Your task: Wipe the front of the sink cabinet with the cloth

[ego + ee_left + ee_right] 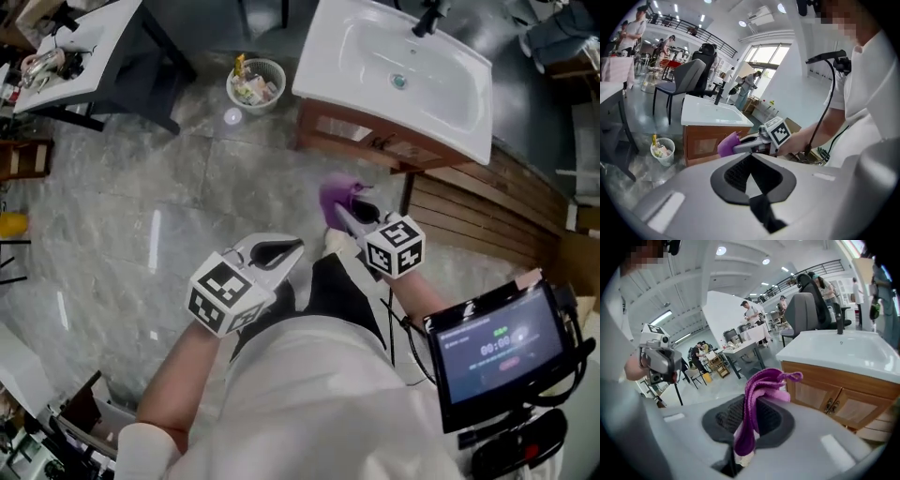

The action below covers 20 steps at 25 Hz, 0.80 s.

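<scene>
Right tongs point(343, 216) clenched on purple cloth point(336, 195), short of sink cabinet front point(349, 142) at 12 o'clock. My left tongs point(278, 253) clenched, empty. Risk: bunched cloth snags on door handles, drags out of pinch; bare tips scrape wood.

The cloth's point(751, 414) lower end is lost deep between the right gripper's point(750, 402) jaws, and beyond them the cabinet point(834, 397) is cut off at the right edge.
</scene>
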Tool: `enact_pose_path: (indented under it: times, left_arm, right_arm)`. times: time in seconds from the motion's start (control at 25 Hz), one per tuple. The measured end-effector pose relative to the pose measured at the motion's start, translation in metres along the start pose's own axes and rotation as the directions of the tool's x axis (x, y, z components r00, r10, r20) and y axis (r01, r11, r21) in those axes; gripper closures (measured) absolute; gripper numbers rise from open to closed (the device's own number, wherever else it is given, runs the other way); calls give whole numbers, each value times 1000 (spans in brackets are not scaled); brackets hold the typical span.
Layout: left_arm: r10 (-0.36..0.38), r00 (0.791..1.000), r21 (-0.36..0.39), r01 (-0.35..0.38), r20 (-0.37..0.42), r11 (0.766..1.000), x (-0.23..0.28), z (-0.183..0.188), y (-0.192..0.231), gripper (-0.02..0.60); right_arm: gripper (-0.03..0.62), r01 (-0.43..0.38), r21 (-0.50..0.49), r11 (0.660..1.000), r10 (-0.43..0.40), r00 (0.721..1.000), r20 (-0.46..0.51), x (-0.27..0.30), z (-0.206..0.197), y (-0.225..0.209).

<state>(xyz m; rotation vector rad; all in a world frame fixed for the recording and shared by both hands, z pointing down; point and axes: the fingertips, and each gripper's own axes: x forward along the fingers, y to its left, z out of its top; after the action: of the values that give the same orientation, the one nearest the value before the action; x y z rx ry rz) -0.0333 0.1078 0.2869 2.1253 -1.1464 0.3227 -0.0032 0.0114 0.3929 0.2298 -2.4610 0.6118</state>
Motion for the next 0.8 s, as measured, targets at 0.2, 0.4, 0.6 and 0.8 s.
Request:
enact_pose_path:
  times: [0.2, 0.4, 0.6, 0.8]
  left_arm:
    - [-52, 998, 65, 54, -32, 996, -14, 17, -30, 574]
    - [-69, 997, 85, 71, -30, 994, -18, 29, -59, 574]
    - [-136, 990, 130, 141, -46, 982, -26, 38, -97, 574]
    - [-164, 985, 157, 169, -48, 973, -25, 35, -120, 574]
  right_arm:
    - [539, 58, 33, 998, -62, 991, 118, -65, 31, 33]
    - [539, 78, 0, 997, -76, 977, 201, -114, 47, 65]
    - [539, 131, -44, 990, -114, 956, 270, -163, 62, 103]
    - [539, 152, -79, 985, -120, 943, 310, -190, 60, 126]
